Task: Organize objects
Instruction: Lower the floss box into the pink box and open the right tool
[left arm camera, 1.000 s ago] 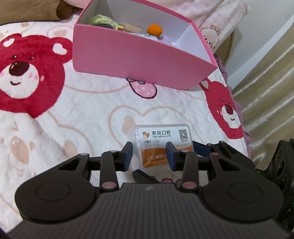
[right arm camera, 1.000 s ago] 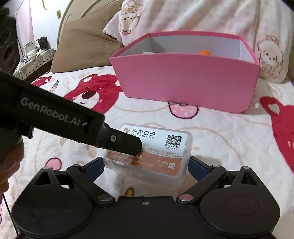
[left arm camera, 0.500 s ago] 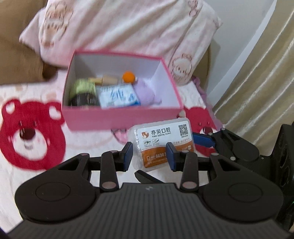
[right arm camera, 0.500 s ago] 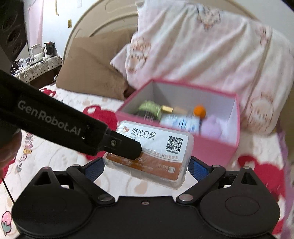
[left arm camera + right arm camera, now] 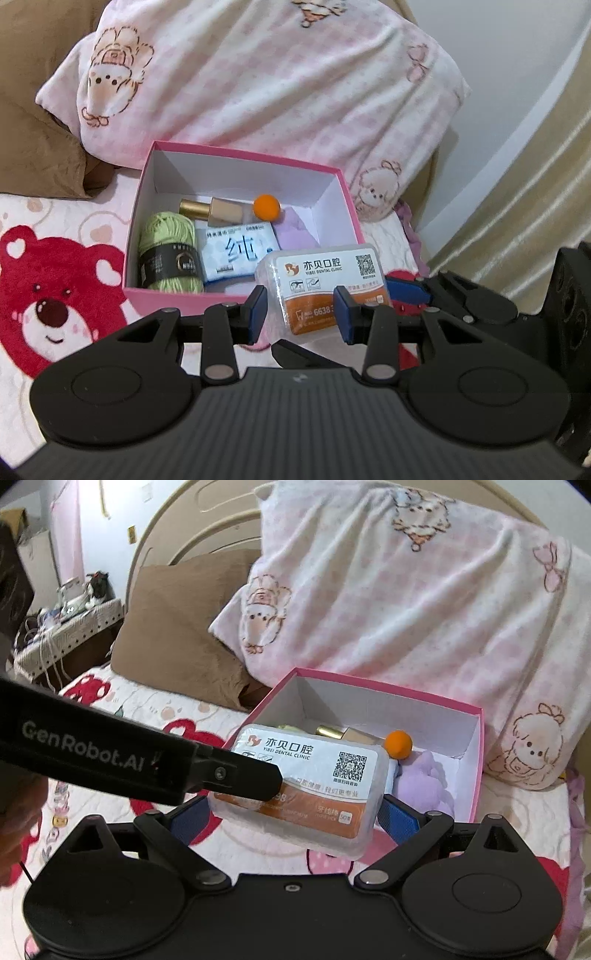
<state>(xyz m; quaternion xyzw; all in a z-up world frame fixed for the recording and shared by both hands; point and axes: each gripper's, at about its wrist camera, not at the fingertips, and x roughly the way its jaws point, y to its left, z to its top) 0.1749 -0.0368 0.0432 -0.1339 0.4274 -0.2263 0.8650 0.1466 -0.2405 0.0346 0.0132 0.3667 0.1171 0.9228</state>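
Note:
A clear plastic floss box (image 5: 321, 280) with a white and orange dental label hangs in the air, held by both grippers. My left gripper (image 5: 300, 314) is shut on its near end; in the right wrist view one of its black fingers (image 5: 240, 775) lies across the label. My right gripper (image 5: 295, 823) is shut on the floss box (image 5: 314, 775), blue pads pressing its two short sides. The open pink box (image 5: 166, 301) sits on the bed just beyond and below, holding green yarn (image 5: 166, 251), a tissue pack (image 5: 240, 254), a gold bottle (image 5: 214, 210), an orange ball (image 5: 266, 207) and something soft and purple (image 5: 295, 232).
A pink checked pillow (image 5: 277, 92) leans right behind the pink box, a brown pillow (image 5: 37, 110) to its left. The bedspread (image 5: 55, 295) shows red bears. A curtain (image 5: 535, 184) hangs past the bed's right edge. A cluttered bedside table (image 5: 66, 620) stands far left.
Both grippers have risen together with the floss box off the bedspread. The pink box, first seen side-on, now shows its inside from above.

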